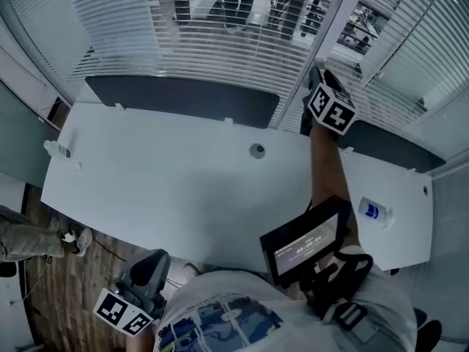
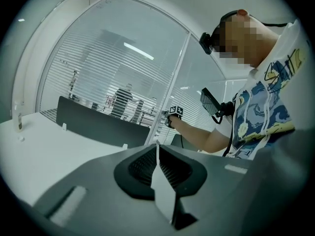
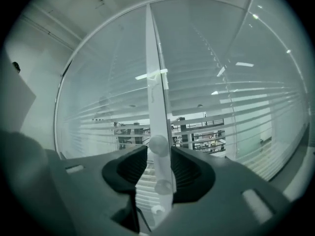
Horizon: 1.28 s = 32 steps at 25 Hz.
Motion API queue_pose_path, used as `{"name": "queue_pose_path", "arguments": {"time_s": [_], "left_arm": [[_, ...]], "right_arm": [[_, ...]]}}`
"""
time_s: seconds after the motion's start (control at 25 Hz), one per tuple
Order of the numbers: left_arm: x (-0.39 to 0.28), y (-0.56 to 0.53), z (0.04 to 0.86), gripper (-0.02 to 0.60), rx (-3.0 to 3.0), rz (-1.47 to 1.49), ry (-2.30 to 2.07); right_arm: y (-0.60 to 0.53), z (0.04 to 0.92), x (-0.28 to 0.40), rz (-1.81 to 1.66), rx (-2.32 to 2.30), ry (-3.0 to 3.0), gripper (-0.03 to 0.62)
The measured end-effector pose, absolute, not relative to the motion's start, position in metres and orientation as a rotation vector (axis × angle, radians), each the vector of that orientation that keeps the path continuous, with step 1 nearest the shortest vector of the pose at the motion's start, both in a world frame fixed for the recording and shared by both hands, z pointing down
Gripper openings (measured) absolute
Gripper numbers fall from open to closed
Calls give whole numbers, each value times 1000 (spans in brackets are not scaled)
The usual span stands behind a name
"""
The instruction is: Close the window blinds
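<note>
Right hand-held gripper [image 3: 159, 165], jaws apart around bead cord [image 3: 158, 145]

Right forearm [image 1: 326, 171] bare, stretched forward and upward, elbow near straight. Right gripper [image 1: 322, 83] held high at arm's end, marker cube toward head camera, jaws aimed away from body. In right gripper view, jaws stand wide apart, ribbed pads [image 3: 184, 168] pressing on nothing. Left gripper [image 1: 143, 277] hangs low, close by person's left side, well apart from right one. In left gripper view, its jaws are together, tips touching, nothing between them.
</note>
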<state>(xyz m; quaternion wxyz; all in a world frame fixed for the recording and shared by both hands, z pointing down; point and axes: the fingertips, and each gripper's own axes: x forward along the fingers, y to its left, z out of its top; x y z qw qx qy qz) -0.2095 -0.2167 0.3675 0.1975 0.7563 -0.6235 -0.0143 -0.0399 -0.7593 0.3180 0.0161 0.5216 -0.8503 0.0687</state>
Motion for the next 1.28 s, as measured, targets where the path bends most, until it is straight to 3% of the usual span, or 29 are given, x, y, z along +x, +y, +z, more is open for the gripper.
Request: {"name": "queue_pose_path", "arguments": {"time_s": [0.6,1.04,1.16,1.28], "left_arm": [[-217,-218,374,21,2061,-44,-1778],[-216,-219,381,21,2041,-50,-1774],[-212,-223,379,21,2054,-46,-1764],[-209,-224,378,21,2063,-40,-1759]], "right_arm": [[-774,314,-48,284,1747,-2605,126],[-778,320,-58,-611,1565,-1982,123],[-778,320,-56,-547,1569,-2051,124],[-777,320,-52,-243,1628,-2296,127]]}}
